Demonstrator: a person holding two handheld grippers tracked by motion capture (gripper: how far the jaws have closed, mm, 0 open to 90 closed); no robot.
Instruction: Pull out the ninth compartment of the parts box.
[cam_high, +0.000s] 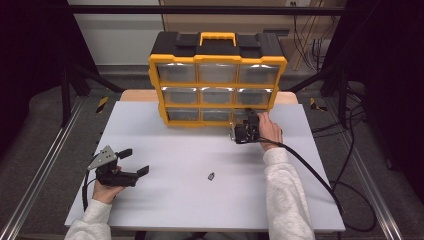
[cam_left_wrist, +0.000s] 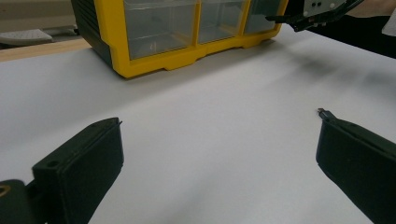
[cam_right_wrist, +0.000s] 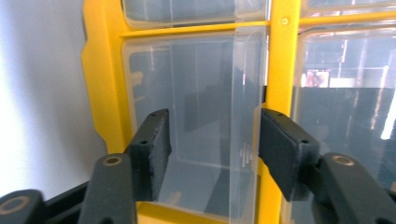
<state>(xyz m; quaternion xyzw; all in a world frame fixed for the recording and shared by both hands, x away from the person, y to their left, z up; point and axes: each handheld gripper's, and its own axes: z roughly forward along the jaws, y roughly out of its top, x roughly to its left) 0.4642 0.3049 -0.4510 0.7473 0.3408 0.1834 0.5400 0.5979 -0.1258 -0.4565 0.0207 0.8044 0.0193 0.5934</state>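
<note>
Right gripper (cam_high: 251, 118), jaws half spread, straddles the front of a clear drawer (cam_right_wrist: 205, 121) in the bottom-right corner of the yellow organizer (cam_high: 217, 77); whether the pads press on it cannot be told. Left gripper (cam_high: 136, 162), jaws wide apart, rests near the white table's (cam_high: 200, 210) left edge. A small dark part (cam_high: 211, 176) lies between them.

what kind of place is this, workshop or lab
Probably a lab test bench: a white table enclosed by dark metal framing, a yellow drawer organiser as the workpiece, and cabled hand-held grippers, the right hand-held gripper at a drawer.
</note>
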